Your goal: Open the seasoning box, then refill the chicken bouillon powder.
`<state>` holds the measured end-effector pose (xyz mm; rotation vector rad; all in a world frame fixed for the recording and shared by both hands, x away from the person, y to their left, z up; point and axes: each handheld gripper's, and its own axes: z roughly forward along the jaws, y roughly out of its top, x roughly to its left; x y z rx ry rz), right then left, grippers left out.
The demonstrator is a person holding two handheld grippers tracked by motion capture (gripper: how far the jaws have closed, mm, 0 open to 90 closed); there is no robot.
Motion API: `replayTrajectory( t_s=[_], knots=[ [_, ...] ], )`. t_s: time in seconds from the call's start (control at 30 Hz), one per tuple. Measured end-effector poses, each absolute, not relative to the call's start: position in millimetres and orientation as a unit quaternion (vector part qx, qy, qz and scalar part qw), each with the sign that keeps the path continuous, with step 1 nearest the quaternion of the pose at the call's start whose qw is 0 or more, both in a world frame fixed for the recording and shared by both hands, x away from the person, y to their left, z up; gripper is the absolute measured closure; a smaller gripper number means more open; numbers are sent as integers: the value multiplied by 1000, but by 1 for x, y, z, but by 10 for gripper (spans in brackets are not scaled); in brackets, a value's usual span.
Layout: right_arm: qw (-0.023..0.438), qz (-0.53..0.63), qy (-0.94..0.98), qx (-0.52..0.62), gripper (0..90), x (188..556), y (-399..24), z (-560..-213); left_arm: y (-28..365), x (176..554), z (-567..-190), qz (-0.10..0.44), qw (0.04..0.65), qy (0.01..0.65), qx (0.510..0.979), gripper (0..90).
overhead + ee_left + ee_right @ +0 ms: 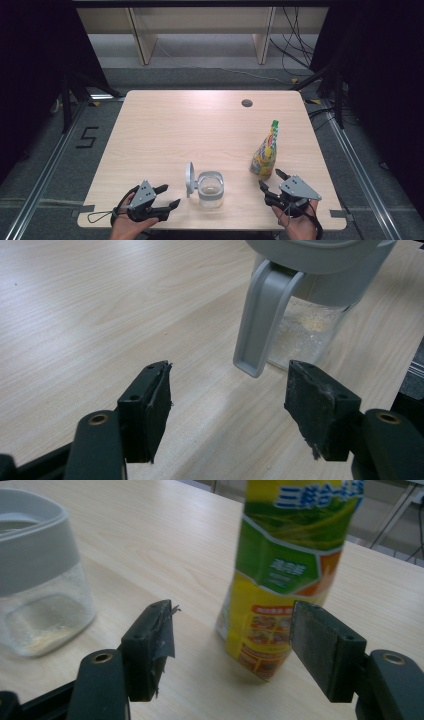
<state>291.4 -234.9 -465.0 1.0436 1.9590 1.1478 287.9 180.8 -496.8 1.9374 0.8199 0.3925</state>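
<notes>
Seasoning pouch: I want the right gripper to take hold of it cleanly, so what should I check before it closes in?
1. Right gripper jaws open: ok.
2. Seasoning pouch upright on the table: ok.
3. Pouch lined up between the jaws in the right gripper view: ok, though it is still ahead of the pads.
4. Jar apart from the pouch: ok.
5. Jar lid flipped open: ok.
6. Left gripper open, holding nothing: ok.
7. Pouch cap shut: cannot tell.
</notes>
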Motion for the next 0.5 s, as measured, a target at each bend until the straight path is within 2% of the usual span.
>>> replayTrajectory(
  t_s=[0.2, 0.33, 0.5],
  knots=[
    [318, 435, 739, 405, 281, 298, -243, -470, 181, 289, -497, 163, 476, 329, 799, 327],
    [297, 431, 740, 422, 222, 300, -241, -474, 180, 289, -497, 164, 475, 327, 800, 320],
    [303, 424, 740, 425, 167, 304, -239, -478, 180, 288, -497, 166, 474, 332, 799, 314]
  ],
)
